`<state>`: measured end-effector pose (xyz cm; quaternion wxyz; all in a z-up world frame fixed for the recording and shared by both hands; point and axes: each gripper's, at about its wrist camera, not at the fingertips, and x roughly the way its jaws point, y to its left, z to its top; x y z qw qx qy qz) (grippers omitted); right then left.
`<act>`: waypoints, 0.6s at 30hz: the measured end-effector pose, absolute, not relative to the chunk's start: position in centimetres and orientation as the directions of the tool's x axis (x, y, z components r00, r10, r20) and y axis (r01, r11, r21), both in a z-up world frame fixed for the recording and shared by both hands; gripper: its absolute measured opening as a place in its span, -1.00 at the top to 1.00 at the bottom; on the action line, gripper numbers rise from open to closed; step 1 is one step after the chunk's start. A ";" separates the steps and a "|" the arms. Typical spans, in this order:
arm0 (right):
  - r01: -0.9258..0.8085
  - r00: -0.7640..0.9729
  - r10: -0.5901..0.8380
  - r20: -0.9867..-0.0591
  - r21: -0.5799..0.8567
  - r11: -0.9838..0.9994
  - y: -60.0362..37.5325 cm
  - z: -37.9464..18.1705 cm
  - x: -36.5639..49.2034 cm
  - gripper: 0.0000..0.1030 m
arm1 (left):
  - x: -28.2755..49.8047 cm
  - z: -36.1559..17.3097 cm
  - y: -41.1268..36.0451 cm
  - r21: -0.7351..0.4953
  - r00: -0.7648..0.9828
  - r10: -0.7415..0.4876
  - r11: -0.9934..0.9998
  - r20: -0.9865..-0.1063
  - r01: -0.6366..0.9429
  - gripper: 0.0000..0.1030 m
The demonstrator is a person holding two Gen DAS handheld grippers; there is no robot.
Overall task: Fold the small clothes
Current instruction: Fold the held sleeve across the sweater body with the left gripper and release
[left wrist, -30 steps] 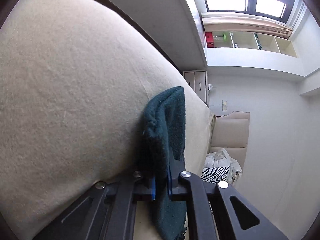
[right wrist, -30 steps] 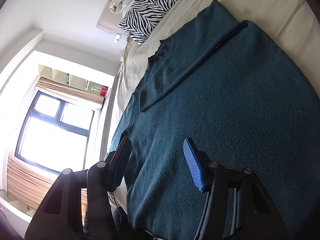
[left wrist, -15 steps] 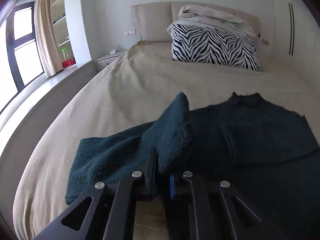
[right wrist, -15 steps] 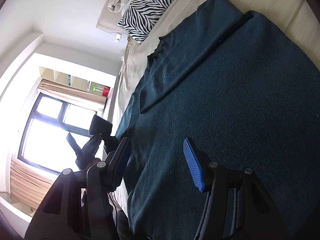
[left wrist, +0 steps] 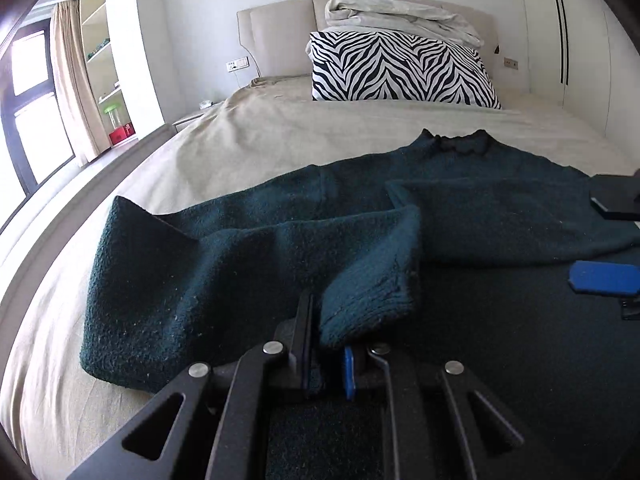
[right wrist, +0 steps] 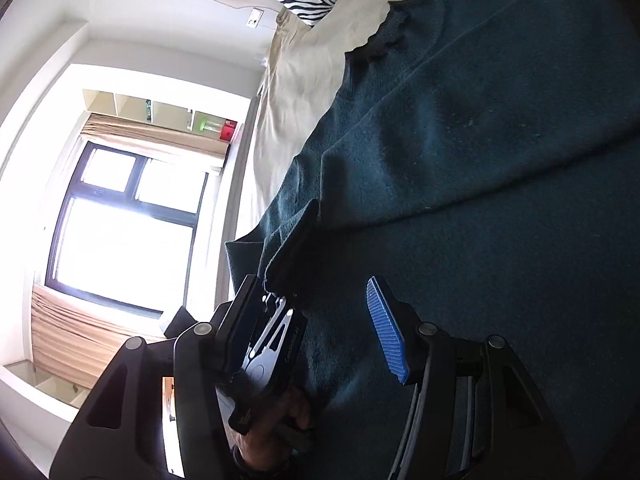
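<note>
A: What is the left gripper (left wrist: 325,350) doing?
B: Its jaws are pressed onto the cuff of the sleeve (left wrist: 256,264). The cuff bunches up between the pads and pokes out past them.

A: And the right gripper (right wrist: 316,324)?
B: Spread wide, with nothing between the blue pads. It hovers just over the sweater (right wrist: 480,220). In the left view its pads show at the right edge, one above the other.

A: Where does the sweater lie?
B: Flat on the bed (left wrist: 280,136), on the beige sheet, in the near half. The collar (left wrist: 456,142) points toward the headboard (left wrist: 276,36), so the long axis runs from the foot of the bed to the head.

A: How does the held sleeve run?
B: Crosswise. From the pinched cuff it goes toward the bed's left edge, bends there in a raised fold, and comes back to the shoulder. The cuff end lies over the body of the sweater.

A: The other sleeve?
B: Already folded across the chest, below the collar.

A: Anything else on the bed?
B: A zebra pillow (left wrist: 400,68) stands against the headboard, well apart from the sweater, with a pale blanket (left wrist: 400,12) heaped on top.
</note>
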<state>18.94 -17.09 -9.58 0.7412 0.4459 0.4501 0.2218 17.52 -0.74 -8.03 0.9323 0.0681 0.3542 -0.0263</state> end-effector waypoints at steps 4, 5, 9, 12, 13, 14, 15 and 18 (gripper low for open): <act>0.083 0.421 0.779 -0.464 0.875 0.476 -13.0 -10.9 23.3 -0.05 | 17.3 -8.1 -0.3 0.082 0.753 -0.016 0.992 -0.658 0.093 0.69; 0.084 0.403 0.785 -0.471 0.873 0.481 -12.1 -11.2 24.2 -0.05 | 17.3 -8.2 -0.2 0.083 0.755 -0.016 0.992 -0.656 0.093 0.69; 0.125 0.334 0.786 -0.520 0.851 0.510 -9.1 -12.7 27.1 -0.05 | 17.1 -8.2 0.2 0.061 0.761 -0.030 0.994 -0.648 0.091 0.69; 0.158 0.329 0.797 -0.506 0.862 0.482 -8.6 -13.8 28.5 0.21 | 17.2 -8.2 0.5 0.037 0.760 -0.046 0.995 -0.649 0.092 0.69; 0.160 0.330 0.797 -0.506 0.862 0.481 -8.6 -13.9 28.8 0.44 | 17.2 -8.2 0.6 0.035 0.759 -0.048 0.995 -0.649 0.093 0.69; 0.157 0.325 0.796 -0.511 0.859 0.488 -8.4 -14.0 29.3 0.59 | 17.2 -8.2 0.6 0.035 0.759 -0.049 0.995 -0.650 0.094 0.68; 0.146 0.320 0.791 -0.522 0.852 0.503 -8.2 -13.9 29.5 0.68 | 17.2 -8.2 0.6 0.033 0.758 -0.050 0.995 -0.650 0.095 0.68; 0.103 0.305 0.766 -0.565 0.820 0.564 -7.5 -13.4 29.5 0.84 | 17.2 -8.1 0.8 0.011 0.756 -0.072 0.994 -0.651 0.104 0.61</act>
